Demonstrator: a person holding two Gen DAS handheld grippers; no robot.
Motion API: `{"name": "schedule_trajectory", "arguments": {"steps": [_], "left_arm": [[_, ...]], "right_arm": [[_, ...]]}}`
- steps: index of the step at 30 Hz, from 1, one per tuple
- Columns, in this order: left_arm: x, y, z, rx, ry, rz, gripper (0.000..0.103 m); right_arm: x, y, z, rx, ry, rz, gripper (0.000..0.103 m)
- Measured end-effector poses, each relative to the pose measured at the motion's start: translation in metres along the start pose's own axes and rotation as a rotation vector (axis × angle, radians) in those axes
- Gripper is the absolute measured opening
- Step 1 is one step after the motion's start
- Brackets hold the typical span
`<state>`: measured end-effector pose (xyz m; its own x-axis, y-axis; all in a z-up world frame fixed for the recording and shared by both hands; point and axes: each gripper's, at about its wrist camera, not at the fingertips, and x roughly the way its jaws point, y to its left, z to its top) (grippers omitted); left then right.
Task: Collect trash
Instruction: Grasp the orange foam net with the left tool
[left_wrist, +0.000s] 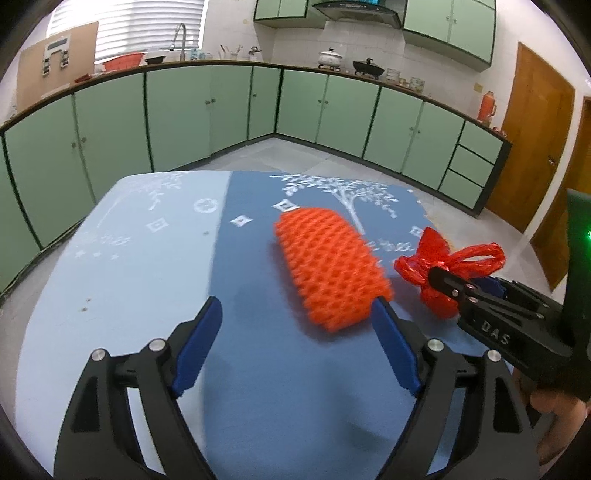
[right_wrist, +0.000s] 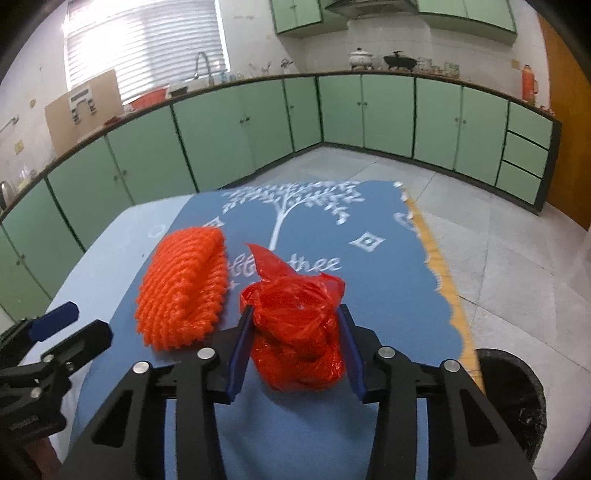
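Just right of the orange foam fruit net (right_wrist: 184, 286) on the blue tablecloth (right_wrist: 388, 280), the crumpled red plastic bag (right_wrist: 295, 332) sits between the right gripper (right_wrist: 297, 345) pads, which touch its sides; light, crushable, best pinched mid-bundle. The left gripper (left_wrist: 295, 347) gapes wide, empty.

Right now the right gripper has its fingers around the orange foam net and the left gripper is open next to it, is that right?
Not quite. The right gripper has its fingers around the crumpled red plastic bag, not the orange foam net, which lies beside it on the blue cloth; the right wrist view shows this. The left gripper is open next to the net, as you said.
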<state>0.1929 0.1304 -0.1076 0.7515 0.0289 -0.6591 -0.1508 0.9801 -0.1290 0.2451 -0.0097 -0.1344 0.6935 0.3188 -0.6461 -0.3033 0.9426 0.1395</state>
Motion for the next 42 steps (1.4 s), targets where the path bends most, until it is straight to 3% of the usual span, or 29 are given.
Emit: {"name": "schedule_trajectory", "arguments": {"steps": [8,17,20,23,28,34,42], "left_arm": [[0.037,-0.033,0.016,0.003,0.025,-0.031,0.084],[0.078,-0.037,0.016,-0.009,0.098,0.034,0.085],[0.083,-0.036,0.015,-0.017,0.119,0.035,0.069],[0.081,-0.035,0.015,-0.019,0.112,0.035,0.06],[0.072,-0.041,0.014,0.001,0.086,0.028,0.03],[0.056,-0.041,0.007,-0.018,0.07,-0.003,0.022],[0.006,-0.035,-0.007,-0.026,0.011,-0.057,0.02]], "right_arm": [[-0.025,-0.037,0.005,0.048,-0.042,-0.044,0.044],[-0.024,-0.048,0.004,0.039,-0.048,-0.057,0.044],[-0.023,-0.048,0.003,0.045,-0.051,-0.052,0.044],[-0.021,-0.047,0.0,0.052,-0.053,-0.049,0.044],[-0.021,-0.042,-0.002,0.051,-0.05,-0.052,0.044],[-0.028,-0.043,0.0,0.056,-0.061,-0.052,0.044],[-0.055,-0.043,-0.005,0.079,-0.099,-0.049,0.044]]}}
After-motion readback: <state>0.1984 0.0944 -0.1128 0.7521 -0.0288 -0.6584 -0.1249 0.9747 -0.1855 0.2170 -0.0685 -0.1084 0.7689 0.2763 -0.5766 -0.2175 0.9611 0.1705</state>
